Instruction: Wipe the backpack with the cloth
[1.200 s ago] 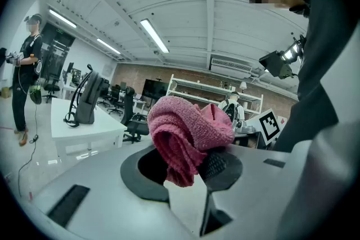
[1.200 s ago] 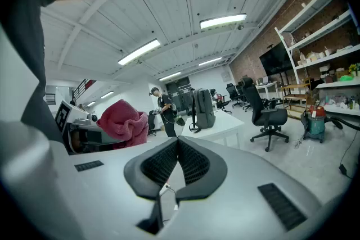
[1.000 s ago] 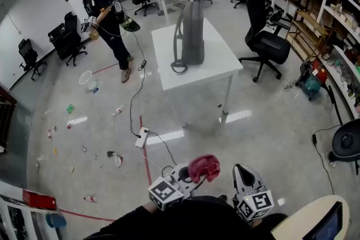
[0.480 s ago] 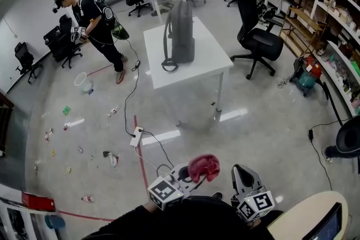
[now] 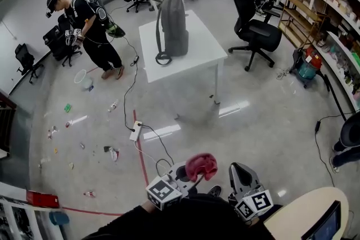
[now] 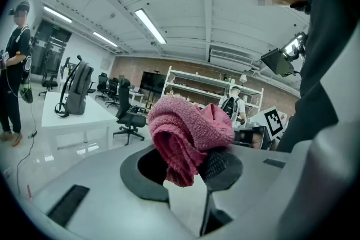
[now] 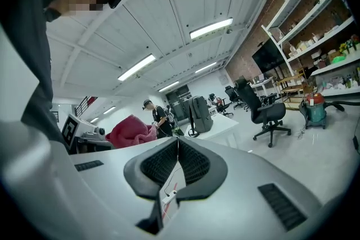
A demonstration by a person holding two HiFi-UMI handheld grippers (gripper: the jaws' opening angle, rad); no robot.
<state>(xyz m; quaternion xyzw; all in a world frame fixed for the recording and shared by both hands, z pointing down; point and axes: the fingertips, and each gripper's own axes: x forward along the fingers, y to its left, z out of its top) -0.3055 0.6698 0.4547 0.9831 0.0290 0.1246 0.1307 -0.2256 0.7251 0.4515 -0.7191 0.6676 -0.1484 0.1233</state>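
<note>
Left gripper view: left hand-held gripper (image 6: 188, 171) clenched on the pink cloth (image 6: 188, 129). Right gripper view: right hand-held gripper (image 7: 177, 163) clenched, empty. Head view: grey backpack (image 5: 173, 25) upright on the white surface (image 5: 197, 56), well apart from both; the cloth hides the left jaws there

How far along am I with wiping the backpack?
Done: the cloth is picked up, clamped in the left gripper. In hand: just holding it; the right gripper is shut, empty. Left: all the wiping; the backpack stands on the white table across the room.
</note>
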